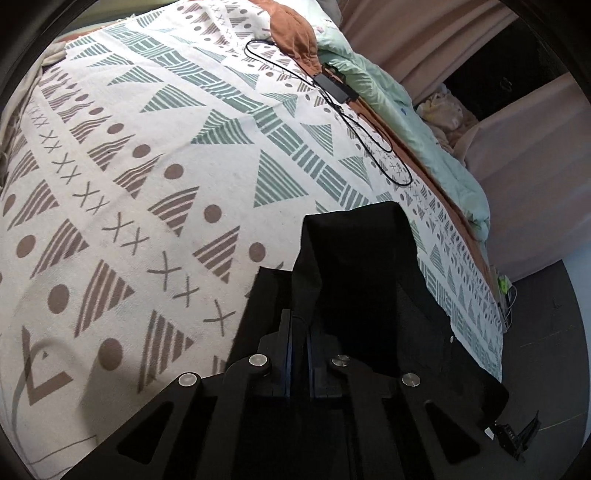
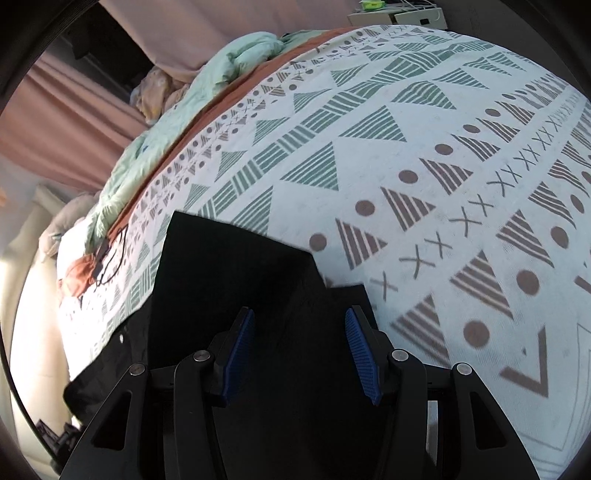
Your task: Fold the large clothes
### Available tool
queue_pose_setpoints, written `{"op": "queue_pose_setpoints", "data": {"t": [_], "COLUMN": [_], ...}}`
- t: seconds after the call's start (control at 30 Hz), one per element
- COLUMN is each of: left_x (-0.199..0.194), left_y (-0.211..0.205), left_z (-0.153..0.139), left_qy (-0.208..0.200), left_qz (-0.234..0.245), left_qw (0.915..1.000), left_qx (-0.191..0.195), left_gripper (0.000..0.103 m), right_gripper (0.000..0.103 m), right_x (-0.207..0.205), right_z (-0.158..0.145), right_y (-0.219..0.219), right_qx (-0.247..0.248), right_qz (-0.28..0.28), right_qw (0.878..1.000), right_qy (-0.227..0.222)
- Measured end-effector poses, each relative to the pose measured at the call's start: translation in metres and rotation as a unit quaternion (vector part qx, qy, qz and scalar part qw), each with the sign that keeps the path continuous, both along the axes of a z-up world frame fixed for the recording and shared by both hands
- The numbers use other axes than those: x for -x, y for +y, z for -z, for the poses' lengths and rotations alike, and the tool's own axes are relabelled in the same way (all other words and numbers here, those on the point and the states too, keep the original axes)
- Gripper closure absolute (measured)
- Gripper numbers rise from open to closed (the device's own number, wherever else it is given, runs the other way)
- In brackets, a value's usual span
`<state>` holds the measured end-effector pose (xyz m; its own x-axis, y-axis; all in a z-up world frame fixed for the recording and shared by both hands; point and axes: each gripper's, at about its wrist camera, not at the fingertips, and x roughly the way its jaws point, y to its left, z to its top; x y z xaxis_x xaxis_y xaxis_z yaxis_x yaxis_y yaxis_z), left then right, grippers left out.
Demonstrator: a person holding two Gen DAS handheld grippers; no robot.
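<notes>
A black garment (image 1: 362, 258) lies at the near edge of the patterned bedspread (image 1: 147, 147), part of it hanging off the side. My left gripper (image 1: 299, 325) is shut on a raised fold of this black cloth, its two fingers pressed together. In the right wrist view the same garment (image 2: 229, 266) lies flat with a folded corner pointing up the bed. My right gripper (image 2: 299, 314) stands open just over it, and the blue pads (image 2: 240, 354) are apart with black cloth showing between and below them. Whether the pads touch the cloth I cannot tell.
A black charger with its looped cable (image 1: 334, 86) lies on the bedspread near the far edge. A pale green quilt (image 1: 406, 122) and a brown cloth (image 1: 291, 29) are bunched along that edge. Pink curtains (image 1: 443, 37) hang behind, with dark floor (image 1: 546, 314) beside the bed.
</notes>
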<state>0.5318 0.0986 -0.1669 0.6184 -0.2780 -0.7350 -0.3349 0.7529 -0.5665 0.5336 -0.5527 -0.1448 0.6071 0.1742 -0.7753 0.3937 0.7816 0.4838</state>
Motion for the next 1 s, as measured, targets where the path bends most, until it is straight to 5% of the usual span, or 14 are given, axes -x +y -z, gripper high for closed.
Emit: {"op": "queue_pose_setpoints", "data": {"t": [0.07, 0.27, 0.57, 0.67, 0.73, 0.83, 1.0], "left_x": [-0.004, -0.016, -0.010, 0.001, 0.013, 0.032, 0.053], "left_y": [-0.006, -0.018, -0.004, 0.001, 0.006, 0.010, 0.009], "left_z": [-0.009, -0.004, 0.005, -0.005, -0.017, -0.036, -0.043], "left_qy": [-0.019, -0.022, 0.010, 0.009, -0.012, -0.030, -0.021], "left_qz": [0.007, 0.017, -0.014, -0.025, -0.038, -0.045, -0.038], "left_qw": [0.9998, 0.9996, 0.9998, 0.9996, 0.9992, 0.9983, 0.9989], "left_qx": [-0.004, 0.002, 0.011, 0.010, 0.001, -0.021, -0.020], "left_gripper": [0.099, 0.100, 0.094, 0.062, 0.030, 0.029, 0.029], "right_gripper": [0.089, 0.098, 0.098, 0.086, 0.078, 0.064, 0.061], "right_x": [-0.003, 0.006, 0.011, 0.019, 0.027, 0.037, 0.041], "right_z": [-0.001, 0.001, -0.005, -0.019, -0.033, -0.050, -0.059], "right_y": [0.000, -0.020, -0.017, -0.007, 0.002, 0.019, 0.065], "right_qx": [0.010, -0.005, 0.017, 0.067, 0.091, 0.104, 0.093], "right_qz": [-0.004, 0.018, 0.033, 0.037, 0.027, 0.004, -0.075], "right_qw": [1.000, 1.000, 0.999, 0.996, 0.995, 0.994, 0.993], "right_qy": [0.001, -0.008, 0.020, 0.037, 0.030, 0.014, 0.008]}}
